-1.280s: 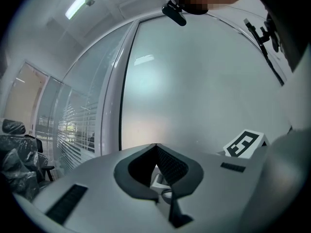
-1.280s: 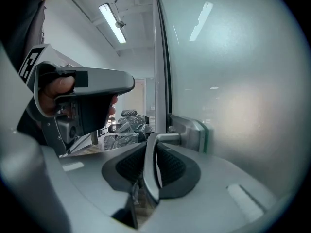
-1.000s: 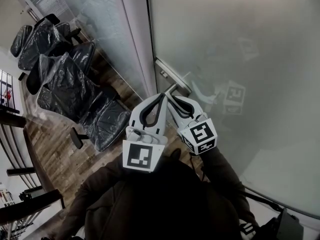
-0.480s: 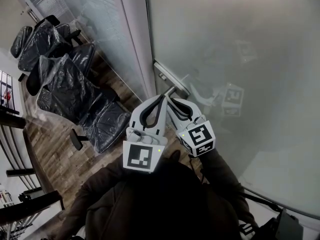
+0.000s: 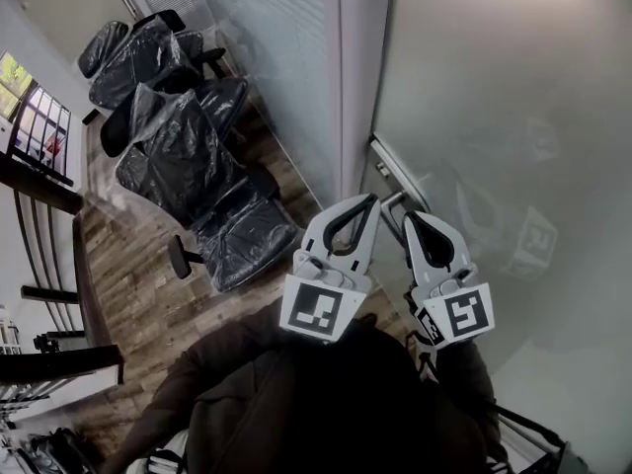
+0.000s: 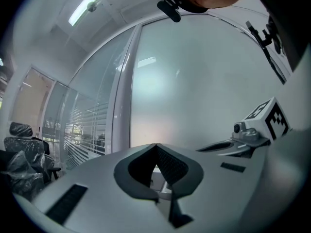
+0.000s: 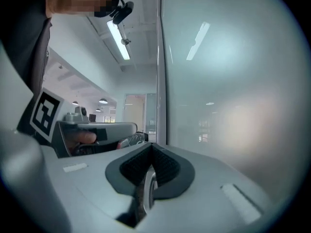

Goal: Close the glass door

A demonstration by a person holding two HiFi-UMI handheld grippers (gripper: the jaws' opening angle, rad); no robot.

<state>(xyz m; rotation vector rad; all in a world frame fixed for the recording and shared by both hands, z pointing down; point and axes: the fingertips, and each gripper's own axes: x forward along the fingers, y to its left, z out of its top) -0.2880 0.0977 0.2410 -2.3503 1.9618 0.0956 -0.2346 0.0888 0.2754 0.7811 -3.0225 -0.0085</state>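
The glass door [image 5: 494, 87] stood just ahead of both tools, seemingly flush with its frame post [image 5: 354, 67], so I judged closing done or nearly. My right tool [image 5: 410, 217] had just been closing its jaws and was clenched empty beside the handle [image 5: 392, 198]; my left tool [image 5: 367, 199] was clenched empty too.

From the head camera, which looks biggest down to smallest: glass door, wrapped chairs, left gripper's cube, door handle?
1. glass door
2. wrapped chairs
3. left gripper's cube, though nearness to the camera enlarges it
4. door handle
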